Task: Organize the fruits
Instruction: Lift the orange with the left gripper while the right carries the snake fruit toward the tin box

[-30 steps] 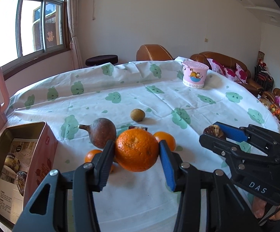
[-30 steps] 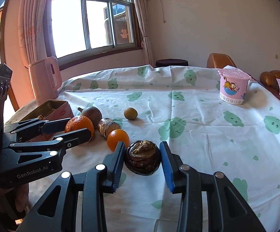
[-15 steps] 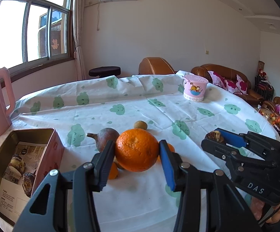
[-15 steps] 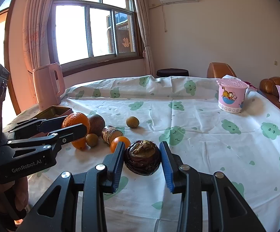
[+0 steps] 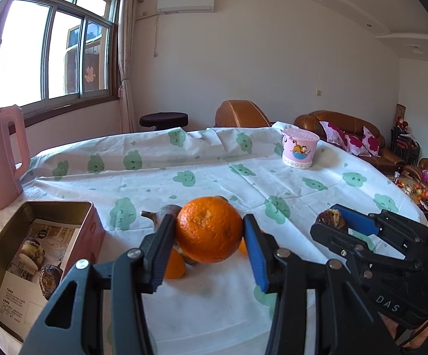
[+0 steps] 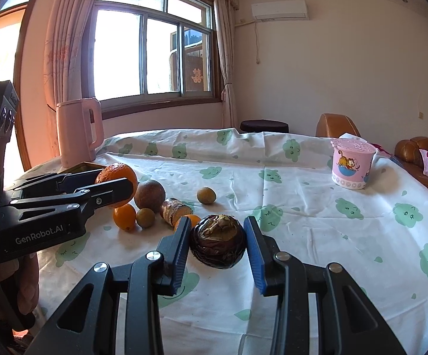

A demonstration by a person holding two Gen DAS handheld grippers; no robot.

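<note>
1. The left gripper (image 5: 209, 238) has its fingers clenched on a large orange (image 5: 208, 229), one pad on each flank, so the fruit hangs clear of the counter (image 5: 184, 159). Gripping across the widest part looks intended to stop a round fruit rolling out.
2. The right gripper (image 6: 217, 244) grips a dark wrinkled fruit (image 6: 217, 241) the same way, its fingers pressed against both sides. This fruit also appears raised off the cloth.
3. To the left of the left fingers sits an open tin box (image 5: 33, 254), just beside them and lower down. It already holds one dark wrinkled fruit on printed paper. Judging by the task, the box is the likely destination, which would explain why both fruits are carried lifted rather than pushed.
4. Beyond the fingers in the right wrist view, the loose fruit lies in a close cluster: one brownish round fruit (image 6: 149, 195), two small oranges (image 6: 124, 216), two small greenish-brown fruits (image 6: 145, 217) and one cut, cylinder-shaped piece (image 6: 175, 210). One of the greenish-brown fruits lies apart, further back.
5. Count of gripped fruit: two, one per gripper.
6. Well beyond the fingers stand one pink cartoon cup (image 6: 351, 167) and one pink kettle (image 6: 78, 133), neither involved.
</note>
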